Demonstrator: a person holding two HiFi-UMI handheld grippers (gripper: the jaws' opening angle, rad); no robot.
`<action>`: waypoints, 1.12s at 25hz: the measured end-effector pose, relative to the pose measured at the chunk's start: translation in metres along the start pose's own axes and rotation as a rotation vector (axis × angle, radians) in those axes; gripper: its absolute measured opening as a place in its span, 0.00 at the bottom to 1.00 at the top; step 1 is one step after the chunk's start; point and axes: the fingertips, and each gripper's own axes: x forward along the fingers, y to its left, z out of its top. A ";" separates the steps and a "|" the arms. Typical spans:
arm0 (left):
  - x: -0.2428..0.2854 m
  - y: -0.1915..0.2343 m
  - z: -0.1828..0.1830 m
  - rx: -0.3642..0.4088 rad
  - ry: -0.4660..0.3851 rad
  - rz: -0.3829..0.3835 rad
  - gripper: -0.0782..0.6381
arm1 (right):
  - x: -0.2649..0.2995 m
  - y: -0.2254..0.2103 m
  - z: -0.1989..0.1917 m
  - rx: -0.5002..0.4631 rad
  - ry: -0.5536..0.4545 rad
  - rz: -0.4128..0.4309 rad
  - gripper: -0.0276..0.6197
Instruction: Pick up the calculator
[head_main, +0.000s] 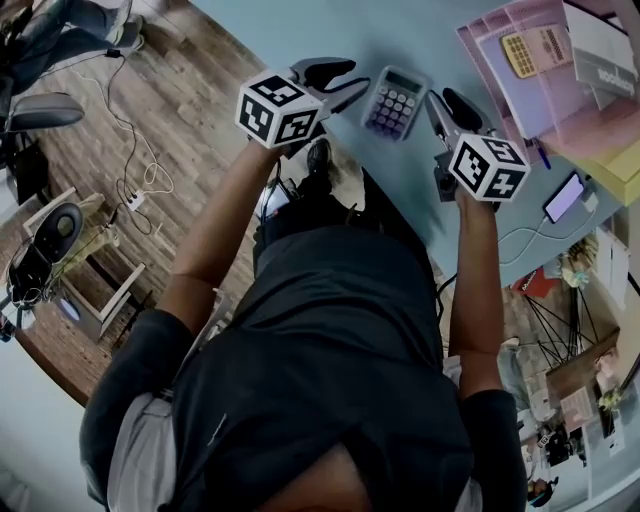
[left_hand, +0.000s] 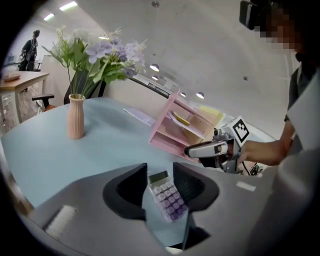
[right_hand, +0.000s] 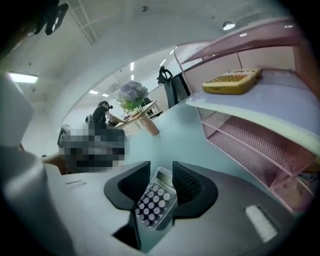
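A small calculator (head_main: 395, 102) with purple keys lies flat on the light blue table (head_main: 300, 30). My left gripper (head_main: 340, 82) sits just left of it and my right gripper (head_main: 450, 108) just right of it, both pointing at it. In the left gripper view the calculator (left_hand: 167, 196) shows through the gap of the open left gripper (left_hand: 160, 182), with the right gripper (left_hand: 212, 149) beyond. The right gripper view frames the calculator (right_hand: 155, 201) between the open right gripper (right_hand: 161, 182). Neither gripper holds anything.
A pink mesh shelf (head_main: 520, 90) stands at the table's right with a yellow calculator (right_hand: 232, 80) on its upper tray. A pink vase (left_hand: 76, 116) of flowers stands further along the table. A phone (head_main: 563, 197) lies near the right edge. The table's near edge is just below the grippers.
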 end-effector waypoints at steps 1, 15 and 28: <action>0.006 0.002 -0.003 -0.003 0.012 -0.002 0.35 | 0.004 -0.004 -0.005 0.007 0.011 -0.002 0.23; 0.073 0.021 -0.043 -0.026 0.164 -0.004 0.39 | 0.041 -0.039 -0.051 0.073 0.131 0.006 0.23; 0.104 0.036 -0.060 -0.074 0.226 0.014 0.41 | 0.076 -0.044 -0.064 0.069 0.198 0.039 0.23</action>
